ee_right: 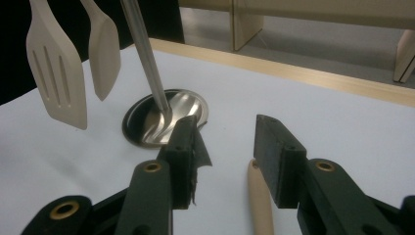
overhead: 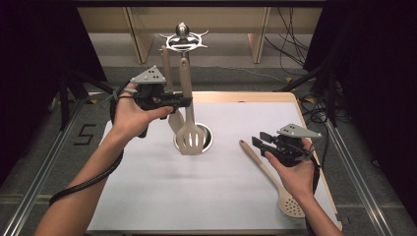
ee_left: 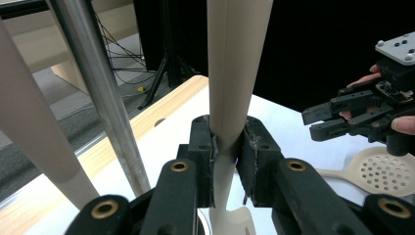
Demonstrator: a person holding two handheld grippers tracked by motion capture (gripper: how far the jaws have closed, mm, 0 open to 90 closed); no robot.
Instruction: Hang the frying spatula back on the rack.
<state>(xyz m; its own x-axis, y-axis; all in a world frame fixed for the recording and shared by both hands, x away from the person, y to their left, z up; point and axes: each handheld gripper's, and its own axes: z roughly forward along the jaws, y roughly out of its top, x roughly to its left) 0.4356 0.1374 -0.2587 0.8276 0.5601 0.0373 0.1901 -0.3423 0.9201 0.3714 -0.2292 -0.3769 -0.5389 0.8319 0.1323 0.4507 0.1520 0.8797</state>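
A cream slotted spatula [overhead: 190, 136] hangs from the hook ring [overhead: 183, 40] of a metal utensil stand. My left gripper [overhead: 184, 101] is shut on its handle [ee_left: 235, 58], pads pressed on both sides at mid-length. A second cream spatula [overhead: 175, 121] hangs just behind it. On the white mat lies a cream perforated spoon [overhead: 275, 184]. My right gripper [overhead: 259, 140] hovers open above the tip of the spoon's handle [ee_right: 259, 200], which shows below and between the jaws without contact.
The stand's steel pole [ee_right: 146, 61] rises from a round metal base [overhead: 210, 137] at mid-table. The white mat [overhead: 162, 196] covers a wooden tabletop [overhead: 246, 96]. Dark curtains and tripod legs flank both sides; cables lie on the floor beyond.
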